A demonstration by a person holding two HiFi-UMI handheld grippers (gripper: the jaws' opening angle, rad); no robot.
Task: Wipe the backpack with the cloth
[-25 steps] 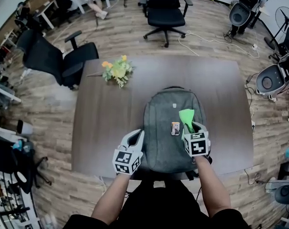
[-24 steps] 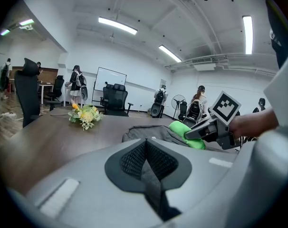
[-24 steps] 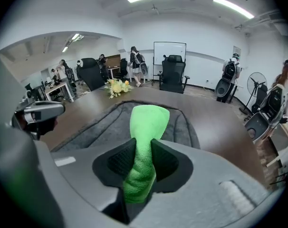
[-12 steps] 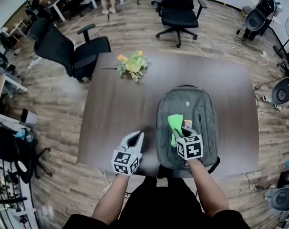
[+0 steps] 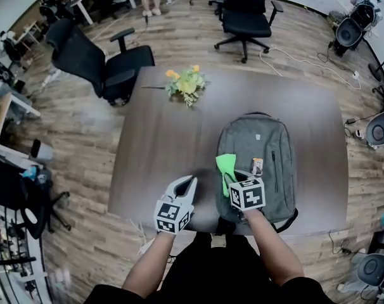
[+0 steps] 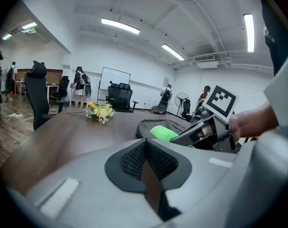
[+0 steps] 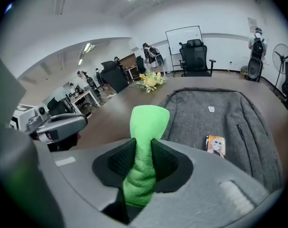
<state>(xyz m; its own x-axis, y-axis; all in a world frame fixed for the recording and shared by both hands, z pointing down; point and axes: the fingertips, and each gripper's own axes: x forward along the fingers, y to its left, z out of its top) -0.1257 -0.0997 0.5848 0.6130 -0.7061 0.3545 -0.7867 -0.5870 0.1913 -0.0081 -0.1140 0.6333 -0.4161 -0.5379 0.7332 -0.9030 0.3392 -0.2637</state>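
Note:
A grey backpack [image 5: 265, 145] lies flat on the dark wooden table [image 5: 160, 151], with a small orange tag [image 5: 258, 164] on its front. My right gripper [image 5: 230, 177] is shut on a bright green cloth [image 5: 225, 165], which rests on the backpack's left side near its bottom end. In the right gripper view the cloth [image 7: 148, 120] stands pinched between the jaws of the right gripper [image 7: 144, 148], with the backpack [image 7: 206, 113] beyond. My left gripper [image 5: 187, 183] hovers over bare table left of the backpack, shut and holding nothing [image 6: 145, 146].
A bunch of yellow and orange flowers [image 5: 187, 84] lies on the table's far side. Black office chairs [image 5: 97, 59] [image 5: 246, 11] stand beyond the table. The near table edge runs just under both grippers. People stand far back in the room.
My right gripper has dragged the green cloth leftwards across the backpack, from its right-middle to its left side. The left gripper has stayed where it was.

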